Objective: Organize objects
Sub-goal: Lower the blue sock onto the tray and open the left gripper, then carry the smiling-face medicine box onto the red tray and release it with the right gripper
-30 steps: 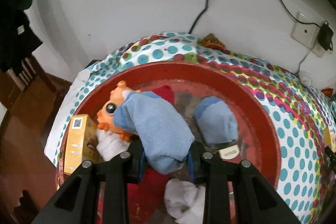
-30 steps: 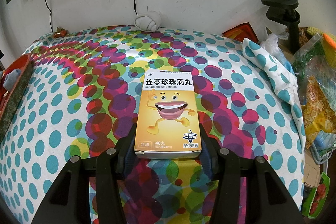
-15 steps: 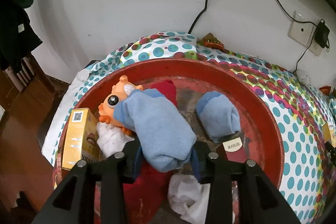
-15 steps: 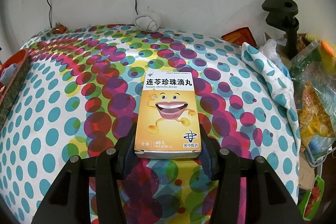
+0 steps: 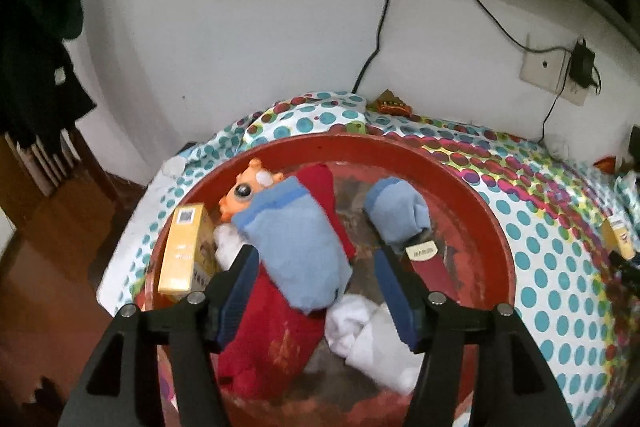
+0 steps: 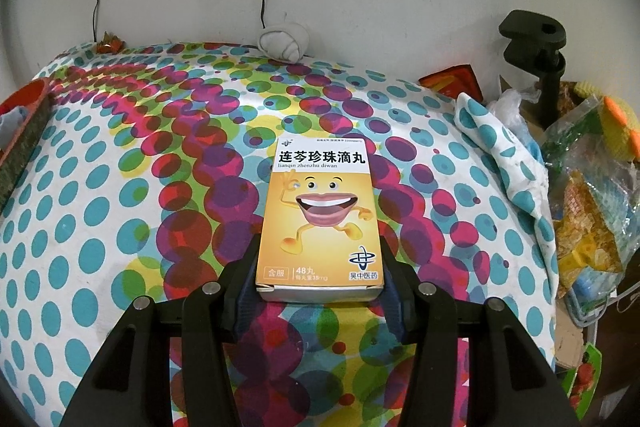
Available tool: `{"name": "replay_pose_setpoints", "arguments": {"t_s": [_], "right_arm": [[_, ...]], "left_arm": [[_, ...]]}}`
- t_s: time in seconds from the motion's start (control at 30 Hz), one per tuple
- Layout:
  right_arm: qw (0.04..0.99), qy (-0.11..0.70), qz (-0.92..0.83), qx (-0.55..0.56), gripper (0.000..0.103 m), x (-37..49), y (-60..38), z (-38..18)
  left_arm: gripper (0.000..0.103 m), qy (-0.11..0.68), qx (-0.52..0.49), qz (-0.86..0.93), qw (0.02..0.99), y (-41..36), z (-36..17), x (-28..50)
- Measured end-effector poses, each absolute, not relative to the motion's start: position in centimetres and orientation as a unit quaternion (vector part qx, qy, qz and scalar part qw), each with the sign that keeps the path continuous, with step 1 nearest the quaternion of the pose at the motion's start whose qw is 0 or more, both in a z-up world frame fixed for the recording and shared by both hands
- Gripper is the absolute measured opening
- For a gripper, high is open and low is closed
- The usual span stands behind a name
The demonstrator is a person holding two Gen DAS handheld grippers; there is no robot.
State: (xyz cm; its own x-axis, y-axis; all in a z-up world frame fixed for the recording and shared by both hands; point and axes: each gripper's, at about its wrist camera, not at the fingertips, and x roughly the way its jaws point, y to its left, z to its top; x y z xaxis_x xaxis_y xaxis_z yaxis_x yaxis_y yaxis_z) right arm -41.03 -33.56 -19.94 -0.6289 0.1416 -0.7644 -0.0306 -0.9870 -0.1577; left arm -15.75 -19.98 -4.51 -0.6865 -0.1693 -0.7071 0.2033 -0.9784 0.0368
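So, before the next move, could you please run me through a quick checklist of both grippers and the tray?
1. Left gripper open around the light blue sock: ok, jaws spread, pads off the cloth.
2. Sock resting inside the red tray: ok, lying on the red sock.
3. Right gripper clamped on the medicine box: ok.
4. Box lifted off the dotted tablecloth: cannot tell.
5. Free space in the tray for the box: ok, bare patch at its right side.
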Motion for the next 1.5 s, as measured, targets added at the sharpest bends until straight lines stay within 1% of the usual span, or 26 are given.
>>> {"name": "replay_pose_setpoints", "arguments": {"t_s": [0.07, 0.2, 0.27, 0.43, 0.53, 0.7, 0.77, 0.9, 1.07, 1.2, 1.5], "right_arm": [[0.049, -0.068, 0.9, -0.428, 0.048, -41.0, -33.6, -19.9], [0.059, -0.086, 0.9, -0.424, 0.048, -40.8, -34.0, -19.8], [0.069, -0.103, 0.898, -0.422, 0.048, -40.7, -34.5, -19.9], [0.085, -0.087, 0.897, -0.425, 0.048, -40.7, -35.1, -19.4], [0.086, -0.07, 0.899, -0.425, 0.048, -40.5, -35.6, -18.5], [0.06, -0.029, 0.907, -0.416, 0.048, -40.0, -36.7, -16.5], [0.051, -0.03, 0.91, -0.411, 0.048, -39.8, -37.6, -15.9], [0.029, -0.027, 0.912, -0.408, 0.048, -39.5, -40.0, -15.2], [-0.012, -0.039, 0.916, -0.399, 0.048, -38.9, -44.6, -13.9], [-0.052, -0.04, 0.915, -0.398, 0.048, -38.9, -48.3, -13.1], [-0.116, -0.08, 0.909, -0.392, 0.048, -39.6, -56.5, -11.8]], "left_arm": [[0.062, 0.025, 0.379, -0.92, 0.102, -20.6, -4.5, -14.9], [0.062, -0.021, 0.356, -0.927, 0.117, -20.9, -4.8, -13.0], [0.062, -0.026, 0.355, -0.928, 0.113, -21.3, -5.3, -12.4], [0.062, -0.039, 0.344, -0.931, 0.114, -21.5, -6.1, -11.2], [0.062, -0.028, 0.334, -0.937, 0.098, -21.5, -5.7, -11.0], [0.062, -0.023, 0.345, -0.933, 0.095, -21.7, -6.0, -11.0], [0.062, -0.023, 0.343, -0.936, 0.08, -21.8, -5.8, -10.7], [0.062, -0.017, 0.333, -0.938, 0.094, -22.4, -5.3, -10.2], [0.062, 0.007, 0.345, -0.933, 0.1, -23.7, -5.7, -10.3], [0.062, 0.01, 0.346, -0.931, 0.116, -24.7, -5.6, -10.2], [0.062, 0.027, 0.35, -0.927, 0.131, -26.3, -5.3, -10.0]]}}
